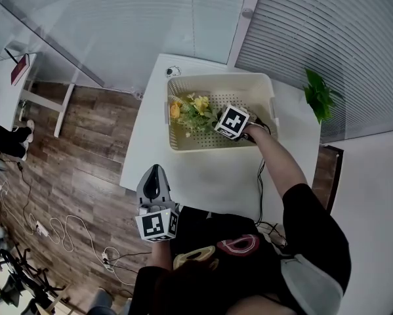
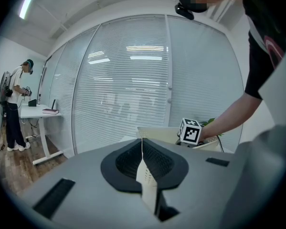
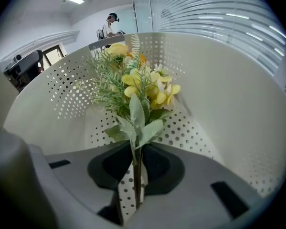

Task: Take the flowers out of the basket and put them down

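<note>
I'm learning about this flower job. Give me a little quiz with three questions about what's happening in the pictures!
1. True or false: the right gripper is shut on the flowers, pinching them by their stems.
2. Pick one. Where are the flowers? A) on the wooden floor. B) inside the white basket. C) lying on the table beside the basket.
3. Fill in the gap: the left gripper has its jaws together, and between them there is ____.

Key: 1 true. 2 B. 3 nothing.
</note>
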